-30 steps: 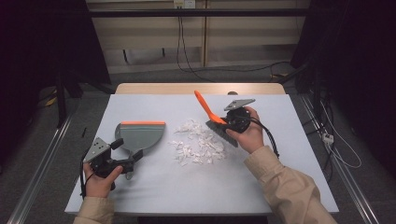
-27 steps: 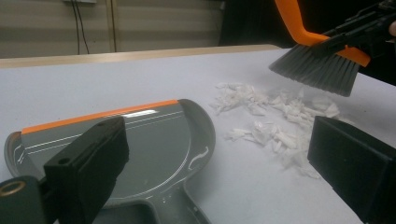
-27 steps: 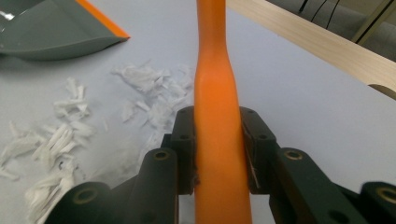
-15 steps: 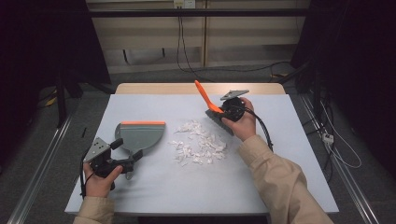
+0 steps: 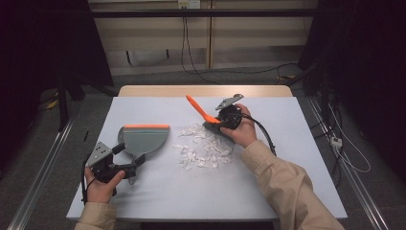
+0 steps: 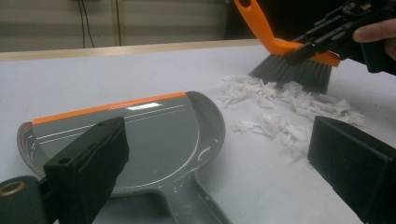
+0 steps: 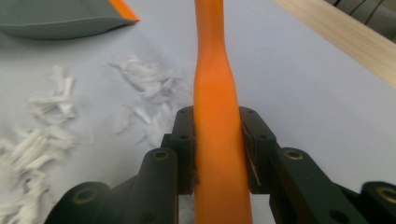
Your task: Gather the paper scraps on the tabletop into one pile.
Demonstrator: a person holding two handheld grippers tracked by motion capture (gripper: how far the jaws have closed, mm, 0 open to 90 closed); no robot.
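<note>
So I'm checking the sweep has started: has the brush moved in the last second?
Yes. In the high view the brush, clamped in the right gripper, has shifted toward the table's far edge, away from the dustpan.

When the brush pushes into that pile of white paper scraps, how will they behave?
The paper scraps look thin and crumpled, so they are probably very light and may scatter rather than move as one clump. They lie loose and spread out on the table, so some will likely slip past the brush. The dustpan lies flat, so its lip should catch most.
</note>
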